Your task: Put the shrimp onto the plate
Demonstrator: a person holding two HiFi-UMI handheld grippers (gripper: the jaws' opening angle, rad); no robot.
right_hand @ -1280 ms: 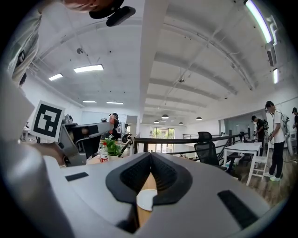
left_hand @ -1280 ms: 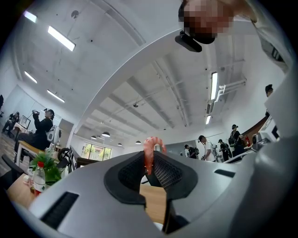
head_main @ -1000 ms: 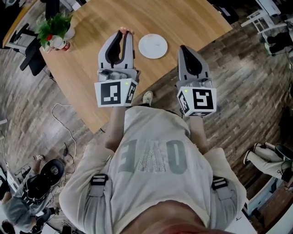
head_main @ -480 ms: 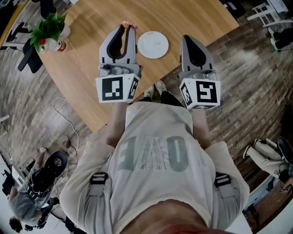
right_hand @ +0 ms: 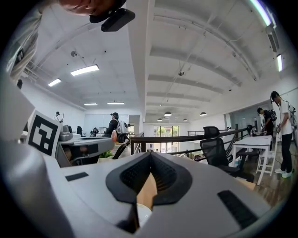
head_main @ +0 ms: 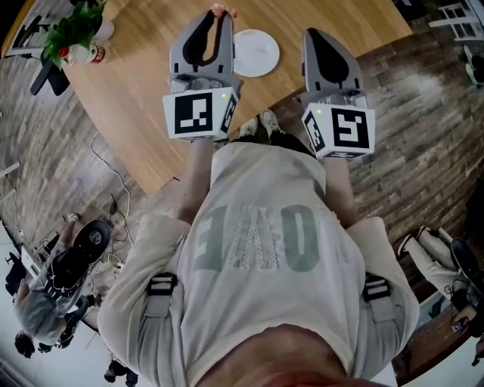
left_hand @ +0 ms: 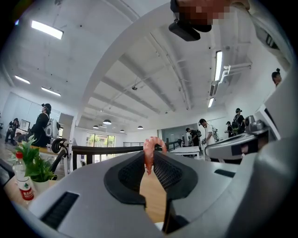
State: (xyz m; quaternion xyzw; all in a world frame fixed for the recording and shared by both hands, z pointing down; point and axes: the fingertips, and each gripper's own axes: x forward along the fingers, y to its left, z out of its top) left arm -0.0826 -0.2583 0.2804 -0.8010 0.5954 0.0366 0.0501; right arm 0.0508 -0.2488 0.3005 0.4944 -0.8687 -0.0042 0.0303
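My left gripper (head_main: 220,15) is shut on a pink shrimp (head_main: 221,10), whose curled body sticks out past the fingertips. In the left gripper view the shrimp (left_hand: 150,151) is pinched at the tip of the jaws of my left gripper (left_hand: 150,155), which is lifted and level. The white round plate (head_main: 255,52) lies on the wooden table (head_main: 144,75), just right of the left gripper. My right gripper (head_main: 318,34) is shut with nothing in it, right of the plate near the table's edge. In the right gripper view its jaws meet at the tip (right_hand: 150,155), and a sliver of the plate (right_hand: 143,214) shows below.
A potted plant (head_main: 76,30) and a red-labelled bottle (head_main: 97,53) stand at the table's far left. Wood floor (head_main: 423,113) lies to the right beyond the table's edge. People and an office chair (right_hand: 219,151) are farther off in the room.
Both grippers have moved forward, away from my body, over the table. The left one still holds the shrimp and has come level with the plate's far side.
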